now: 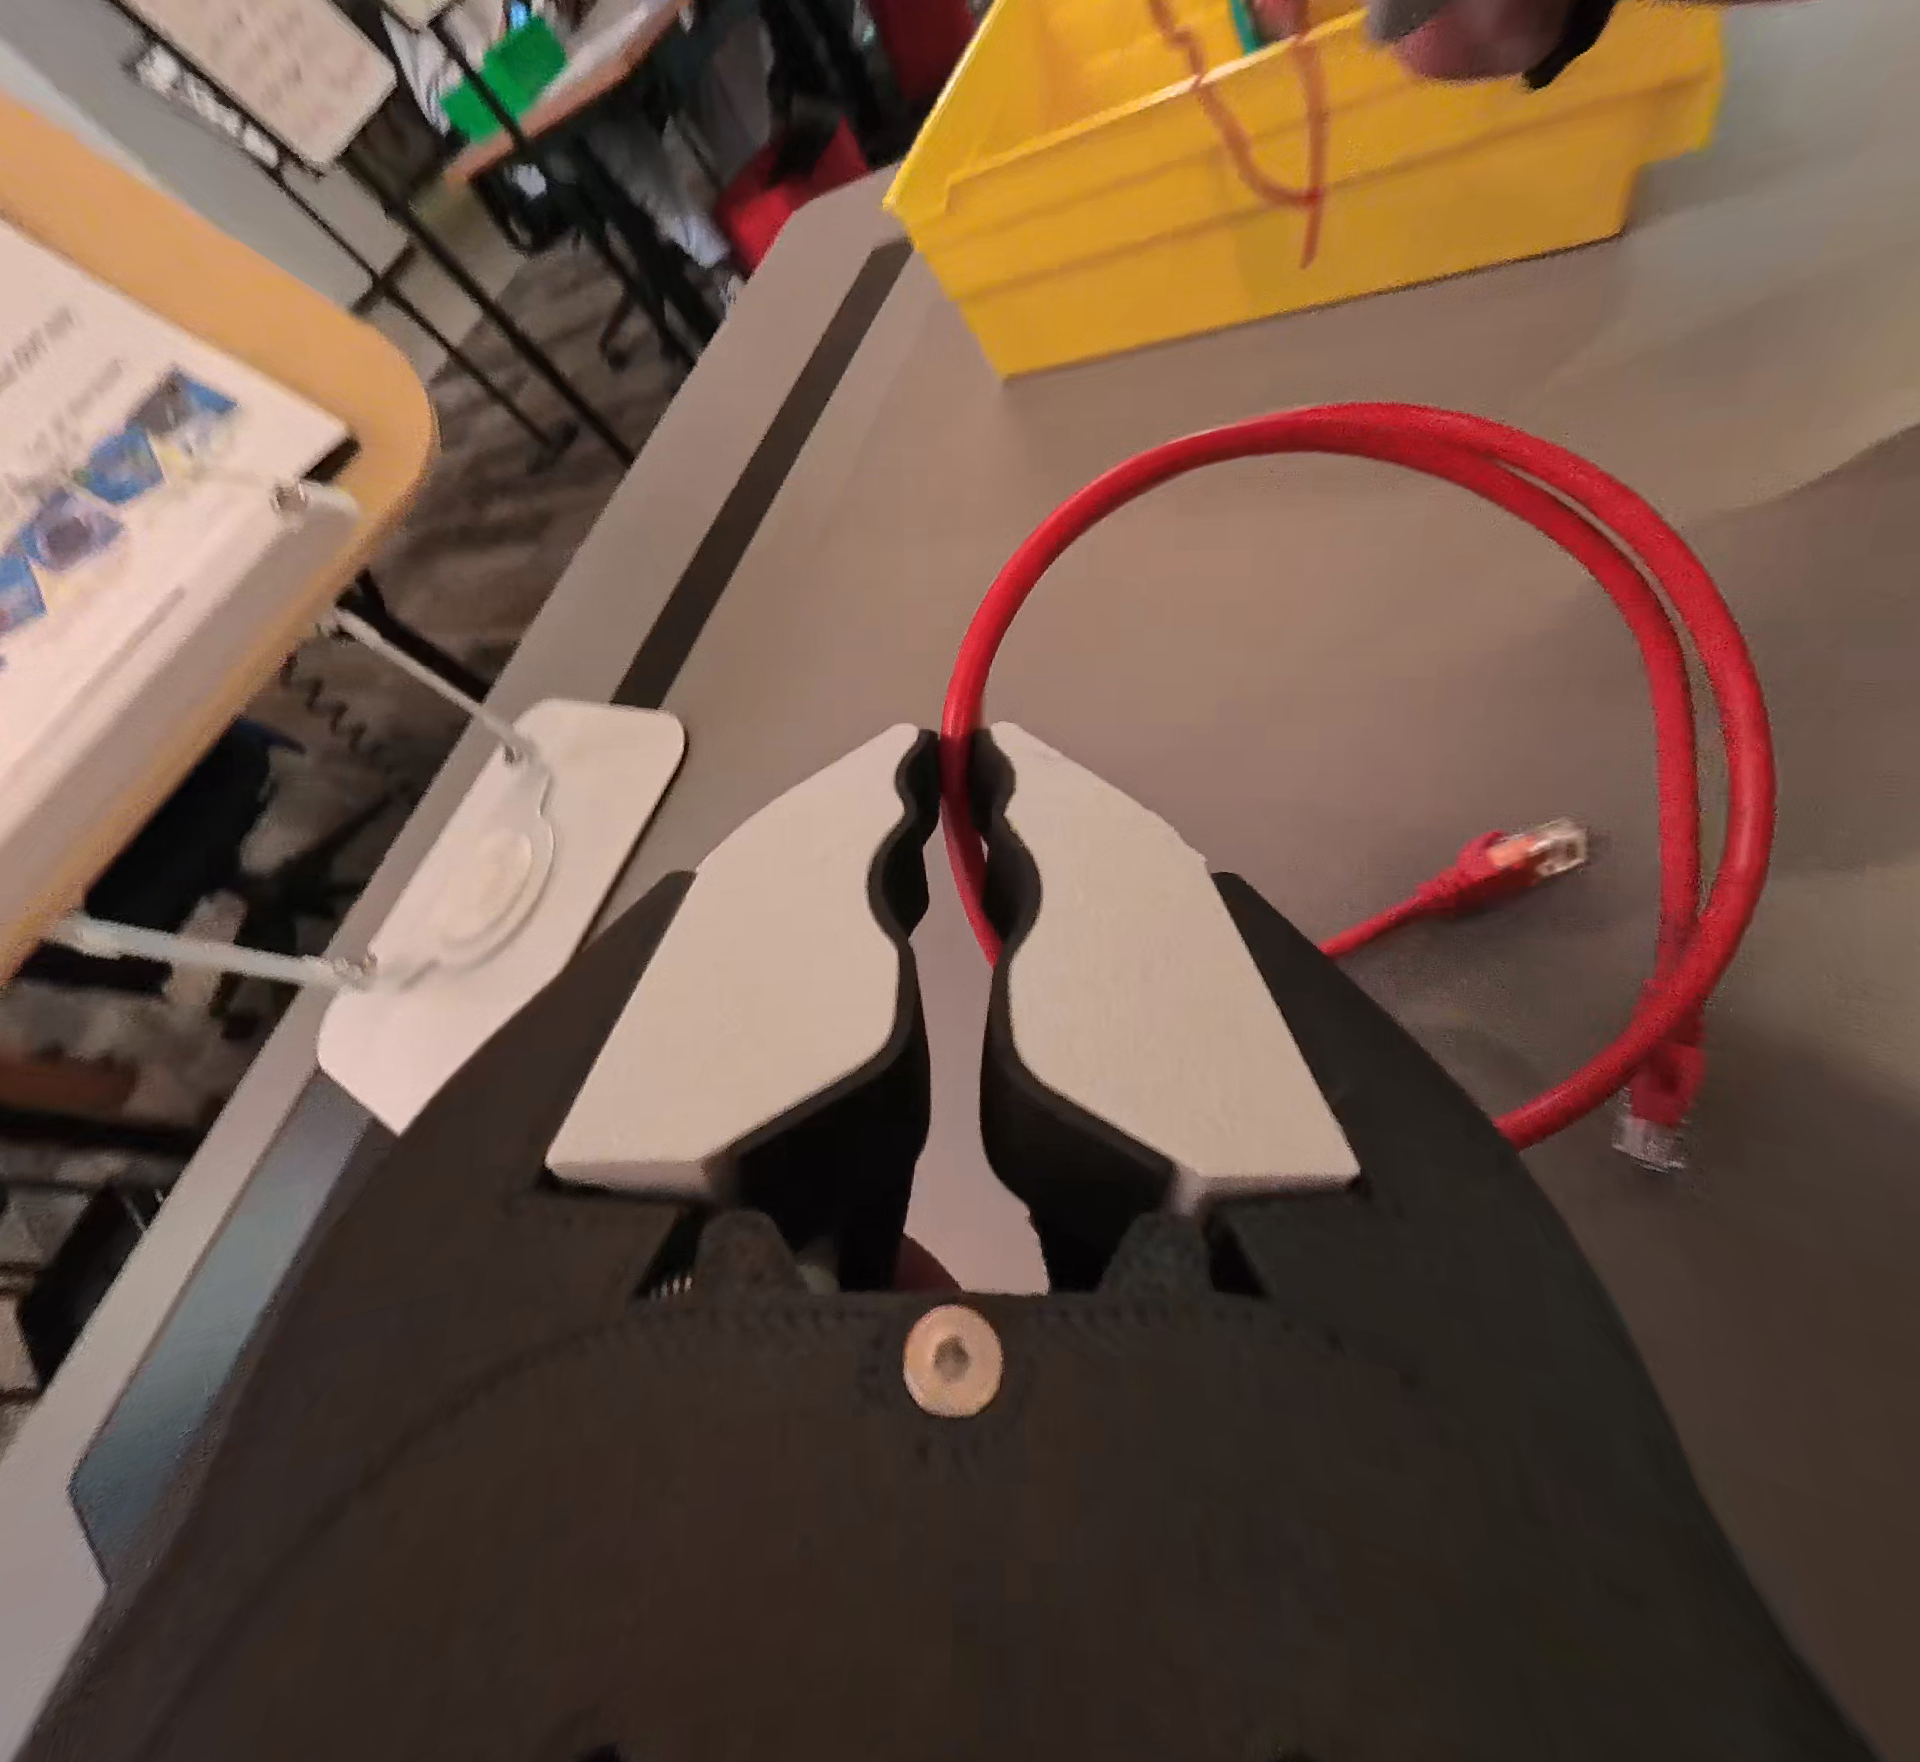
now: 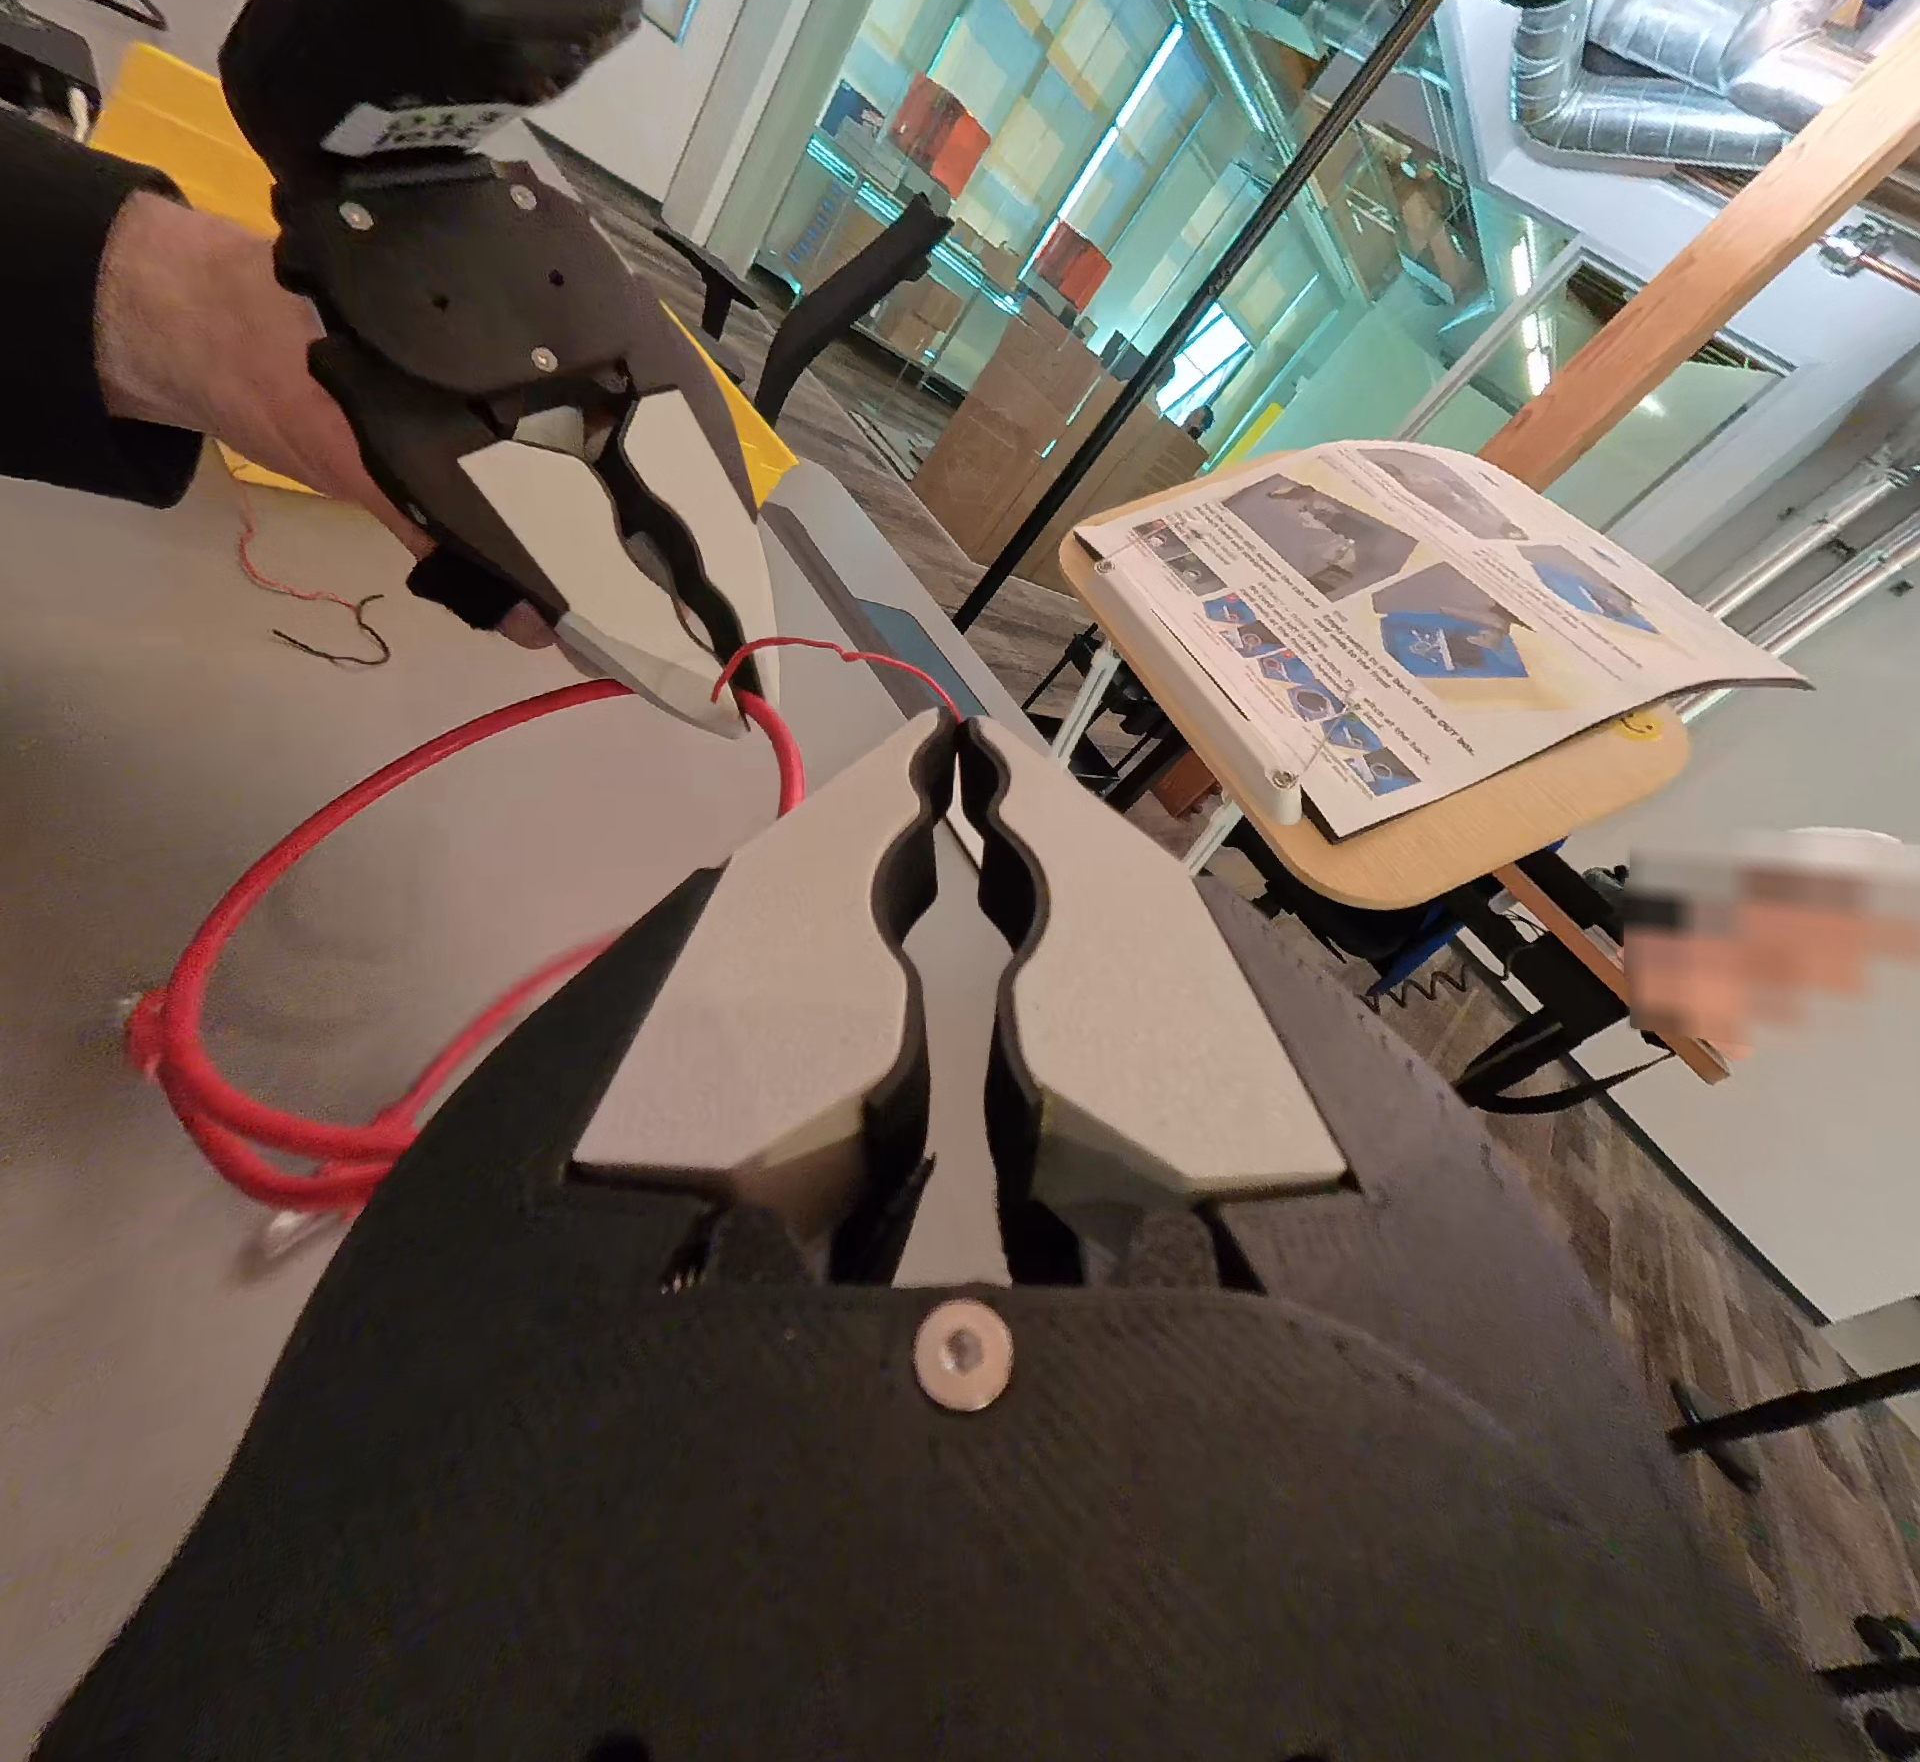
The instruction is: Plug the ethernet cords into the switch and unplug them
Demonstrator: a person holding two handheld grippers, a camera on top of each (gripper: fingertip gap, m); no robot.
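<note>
The coiled red ethernet cord [image 1: 1621, 569] lies on the flat grey tabletop [image 1: 1299, 486], looped twice on itself, with both clear-tipped plugs [image 1: 1538, 850] free near the coil. It looks light and springy, with a smooth round jacket that may slide in a pinch; it will likely want to curl back. The firmest hold is probably the moulded red boot just behind a plug, where the fingers could steer the connector.

The left gripper [image 1: 956, 756] is clenched on the cord's loop at its near edge, well away from either plug. The right gripper [image 2: 958, 736] is closed on a thin red twist-tie wire [image 2: 831, 652], which runs across to the cord just beside the left gripper's tips; whether the wire still binds the coil is hard to tell through the blur.

A yellow plastic bin [image 1: 1299, 185] stands beyond the coil. The table's edge is close to the left gripper, with a tilted wooden stand holding printed sheets [image 2: 1382, 632] just past it. Open tabletop lies around the coil. No switch shows in either view.
</note>
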